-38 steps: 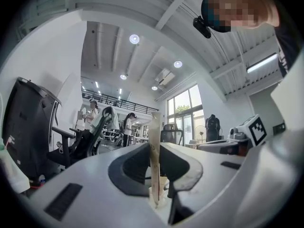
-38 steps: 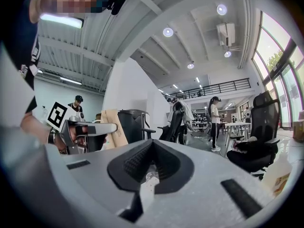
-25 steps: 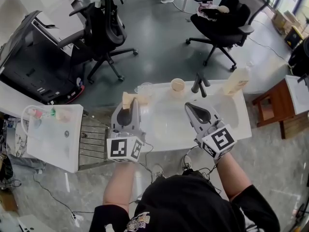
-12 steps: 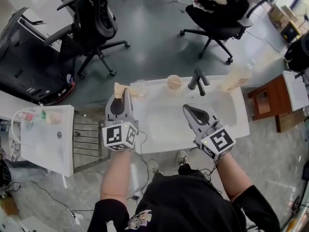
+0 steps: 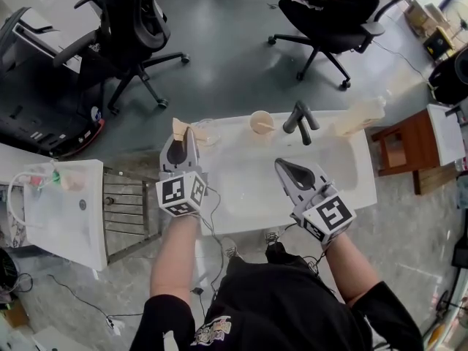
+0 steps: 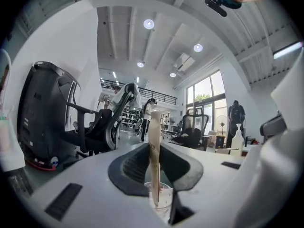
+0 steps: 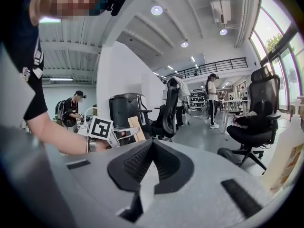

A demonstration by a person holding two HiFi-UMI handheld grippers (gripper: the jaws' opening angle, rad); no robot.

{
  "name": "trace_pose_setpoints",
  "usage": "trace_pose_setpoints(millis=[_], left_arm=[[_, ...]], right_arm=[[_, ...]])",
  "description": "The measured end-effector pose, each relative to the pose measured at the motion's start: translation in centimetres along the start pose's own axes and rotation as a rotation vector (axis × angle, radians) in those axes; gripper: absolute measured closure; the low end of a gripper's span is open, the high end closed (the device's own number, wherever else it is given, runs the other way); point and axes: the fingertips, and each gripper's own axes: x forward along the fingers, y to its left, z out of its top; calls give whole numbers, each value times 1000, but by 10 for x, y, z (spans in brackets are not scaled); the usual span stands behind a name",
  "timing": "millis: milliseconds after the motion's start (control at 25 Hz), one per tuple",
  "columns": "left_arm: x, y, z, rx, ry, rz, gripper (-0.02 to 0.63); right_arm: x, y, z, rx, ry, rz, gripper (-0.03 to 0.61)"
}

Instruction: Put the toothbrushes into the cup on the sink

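My left gripper (image 5: 183,134) is shut on a flat beige toothbrush pack (image 5: 178,128), which stands upright between its jaws (image 6: 154,127). It hovers at the left end of the white sink (image 5: 241,196), just beside a clear plastic cup (image 5: 208,131). In the left gripper view that clear cup (image 6: 164,197) shows directly past the jaws, below the pack. A tan paper cup (image 5: 260,122) stands on the sink's back rim next to the dark faucet (image 5: 300,120). My right gripper (image 5: 286,166) hangs over the basin, shut and empty (image 7: 153,145).
A pale soap bottle (image 5: 358,115) stands at the sink's back right corner. A wooden stool (image 5: 409,152) is to the right, a metal rack (image 5: 131,210) and a white table (image 5: 55,210) to the left. Office chairs (image 5: 135,28) stand behind the sink.
My left gripper has come down and forward with the beige pack, closer to the clear cup. My right gripper has sunk a little over the basin.
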Motion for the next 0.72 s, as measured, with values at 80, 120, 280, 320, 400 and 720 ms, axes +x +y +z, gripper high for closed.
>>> trace_pose_setpoints(millis=[80, 120, 280, 320, 400, 720], left_arm=[[4, 3, -9, -3, 16, 7, 557], [6, 4, -13, -4, 23, 9, 557], [11, 9, -31, -15, 56, 26, 557], [12, 10, -35, -14, 66, 31, 557], [13, 11, -43, -8, 87, 41, 557], [10, 8, -66, 13, 163, 54, 520]], right_arm=[[2, -3, -3, 13, 2, -1, 572], [3, -4, -5, 18, 3, -1, 572], [4, -6, -12, 29, 14, 0, 572], [4, -7, -13, 32, 15, -1, 572], [4, -9, -14, 37, 16, -3, 572], [0, -14, -19, 54, 15, -3, 572]])
